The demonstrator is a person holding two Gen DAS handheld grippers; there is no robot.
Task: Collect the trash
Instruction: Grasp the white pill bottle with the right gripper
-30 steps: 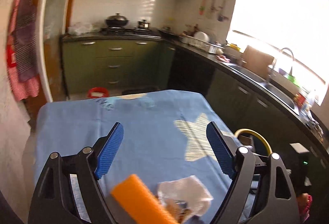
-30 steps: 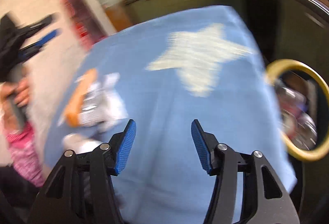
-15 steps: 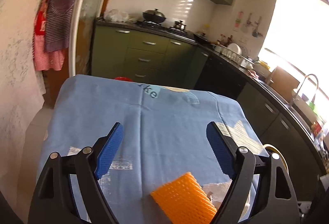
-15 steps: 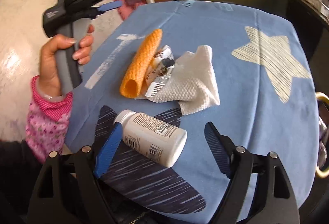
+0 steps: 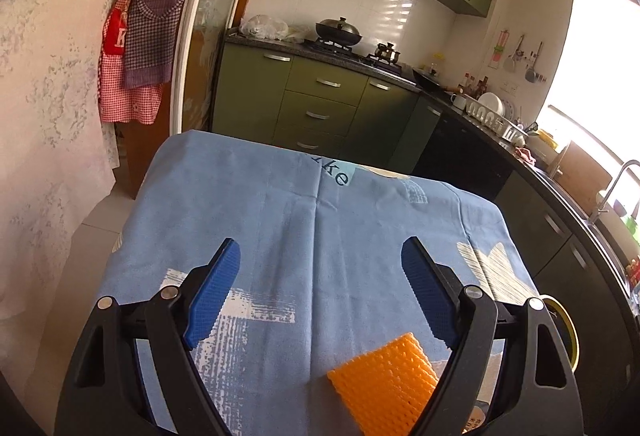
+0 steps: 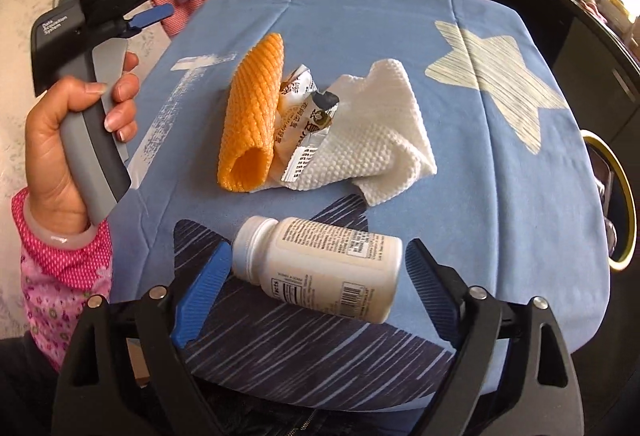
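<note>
1. The right gripper (image 6: 316, 292) hung low over the near end of the worktop (image 6: 520, 195), its fingers spread wide and holding nothing; the white bottle (image 6: 320, 268) lay on its side between them, cap toward the left finger, though whether either pad touched it could not be told.
2. Beyond the bottle sat the rest of the trash: an orange foam net (image 6: 252, 111) rolled into a tube, a crumpled snack wrapper (image 6: 304, 119) just beside it and partly tucked under it, and a white paper towel (image 6: 372, 143) beneath and to the right; the wrapper's print was too creased to read.
3. The left gripper (image 5: 320, 296) was held above the blue cloth, fingers wide apart and empty; in its own view only a corner of the foam net showed (the frame's bottom edge and the right finger cut off the rest).
4. A yellow-rimmed bin (image 6: 624, 203) stood off the worktop's right edge, mostly cropped; its contents were too dark to make out.
5. The left hand (image 6: 76, 139) gripped that gripper's handle.
</note>
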